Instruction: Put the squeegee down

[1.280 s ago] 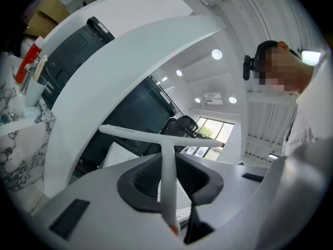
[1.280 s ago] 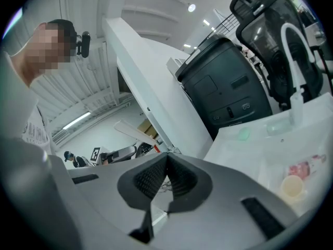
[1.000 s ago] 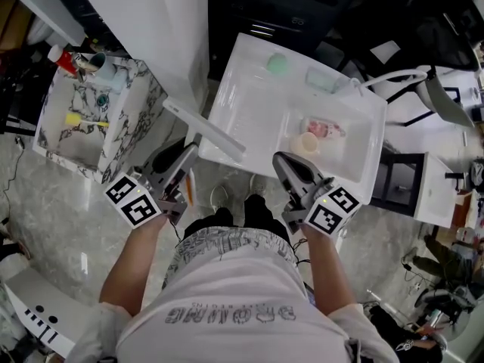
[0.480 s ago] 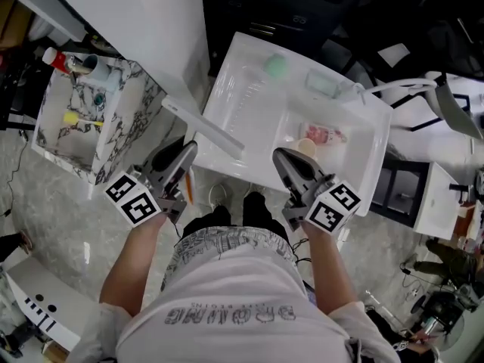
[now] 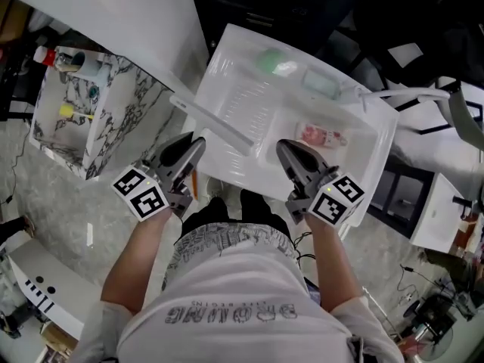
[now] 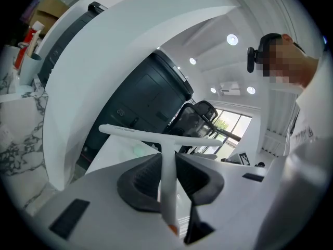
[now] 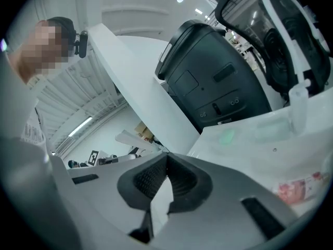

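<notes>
A white T-shaped squeegee [image 5: 215,123] has its handle clamped in my left gripper [image 5: 195,145], which is shut on it. Its long blade lies level over the near left part of the white sink [image 5: 234,51]. In the left gripper view the squeegee's handle [image 6: 168,181] runs straight out between the dark pads [image 6: 143,184], and the blade crosses in front of them. My right gripper [image 5: 283,150] hovers over the sink's near edge, beside the squeegee, shut with nothing in it; its pads [image 7: 151,178] meet at the tips.
In the sink lie a green round thing [image 5: 268,60], a pale green bar [image 5: 321,82] and a pink packet [image 5: 321,136]; a white faucet [image 5: 404,94] arches at its right. A marble-patterned box [image 5: 113,123] with bottles stands left. Behind are a slanting white panel [image 5: 144,17] and a black machine [image 7: 213,82].
Both grippers have moved forward and a little down toward the sink. The squeegee's blade now hangs further over the sink's left part. Neither gripper's jaws have changed.
</notes>
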The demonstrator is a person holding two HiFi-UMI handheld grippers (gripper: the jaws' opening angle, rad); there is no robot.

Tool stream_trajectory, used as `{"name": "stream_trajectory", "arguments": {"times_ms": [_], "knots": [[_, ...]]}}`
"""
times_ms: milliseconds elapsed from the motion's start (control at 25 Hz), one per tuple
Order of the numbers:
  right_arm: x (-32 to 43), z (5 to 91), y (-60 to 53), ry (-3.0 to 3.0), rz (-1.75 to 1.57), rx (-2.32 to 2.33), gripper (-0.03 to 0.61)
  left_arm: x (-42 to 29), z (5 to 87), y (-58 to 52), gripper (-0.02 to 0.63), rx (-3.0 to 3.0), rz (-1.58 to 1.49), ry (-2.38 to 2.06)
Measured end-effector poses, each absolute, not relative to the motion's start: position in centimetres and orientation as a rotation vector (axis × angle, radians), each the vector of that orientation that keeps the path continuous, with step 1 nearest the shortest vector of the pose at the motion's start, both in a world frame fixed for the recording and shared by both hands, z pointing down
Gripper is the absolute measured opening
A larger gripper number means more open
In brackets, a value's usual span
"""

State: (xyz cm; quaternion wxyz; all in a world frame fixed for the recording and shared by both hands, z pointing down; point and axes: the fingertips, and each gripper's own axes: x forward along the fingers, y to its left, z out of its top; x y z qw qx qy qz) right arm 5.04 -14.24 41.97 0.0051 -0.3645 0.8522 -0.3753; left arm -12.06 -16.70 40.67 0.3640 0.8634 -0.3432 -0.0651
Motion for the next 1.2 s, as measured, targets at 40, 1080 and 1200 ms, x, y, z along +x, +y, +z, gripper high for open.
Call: {"name": "stream_trajectory", "arguments": {"times_ms": [40, 1080, 1200], "knots": [[5.5, 42.3, -14.5, 2.667, -1.185, -1.139, 0.008, -11.5, 41.2, -16.9, 0.097, 2.22, -0.152, -0.887], [14.3, 49.3, -16.8, 2.531, -1.404, -1.172, 0.008, -2.4, 51.5, -20.3, 0.097, 2.148, 0.294, -0.934], [14.8, 49.9, -16.8, 2.521, -1.419, -1.18, 0.008, -1.9, 52.4, -20.5, 0.097, 2.136, 0.315, -0.928]]}}
